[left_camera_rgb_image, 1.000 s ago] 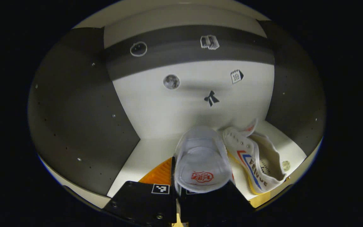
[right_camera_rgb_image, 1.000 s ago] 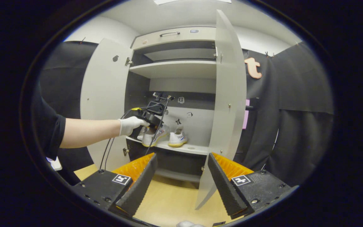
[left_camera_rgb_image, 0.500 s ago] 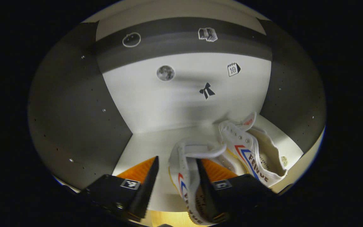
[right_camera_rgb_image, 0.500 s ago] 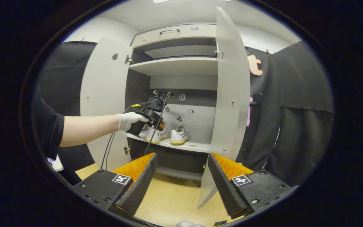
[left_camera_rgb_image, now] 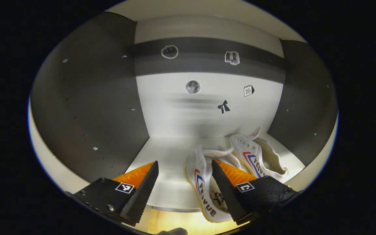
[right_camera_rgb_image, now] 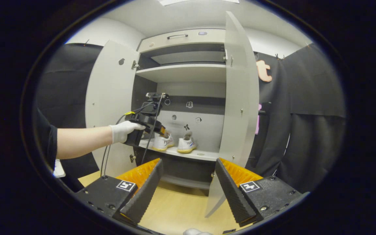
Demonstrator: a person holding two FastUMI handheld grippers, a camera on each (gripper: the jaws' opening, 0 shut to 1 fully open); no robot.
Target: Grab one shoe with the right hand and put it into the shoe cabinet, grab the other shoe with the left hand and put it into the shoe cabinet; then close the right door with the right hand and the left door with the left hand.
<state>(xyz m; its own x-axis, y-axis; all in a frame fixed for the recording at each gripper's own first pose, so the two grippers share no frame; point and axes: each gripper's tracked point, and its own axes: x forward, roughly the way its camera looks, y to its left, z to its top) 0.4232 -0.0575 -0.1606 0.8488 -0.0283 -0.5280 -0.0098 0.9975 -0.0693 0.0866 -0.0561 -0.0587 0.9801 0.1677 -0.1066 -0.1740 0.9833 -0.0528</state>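
- Between the spread fingers of the left gripper (left_camera_rgb_image: 183,192) nothing is held — its right finger (left_camera_rgb_image: 227,192) sits at the near shoe (left_camera_rgb_image: 204,182), whether touching I cannot tell.
- Risk, as judged: pulling back carelessly could snag that shoe, whose heel overhangs the shelf (left_camera_rgb_image: 168,156) edge, and drag it off.
- Right gripper (right_camera_rgb_image: 188,192) is wide open, empty, well clear of the shoe cabinet (right_camera_rgb_image: 188,71).
- Both shoes are white canvas with red and blue stripes; the far shoe (left_camera_rgb_image: 261,158) stands just beside.
- Right door (right_camera_rgb_image: 240,98) and left door (right_camera_rgb_image: 108,98) stand open.
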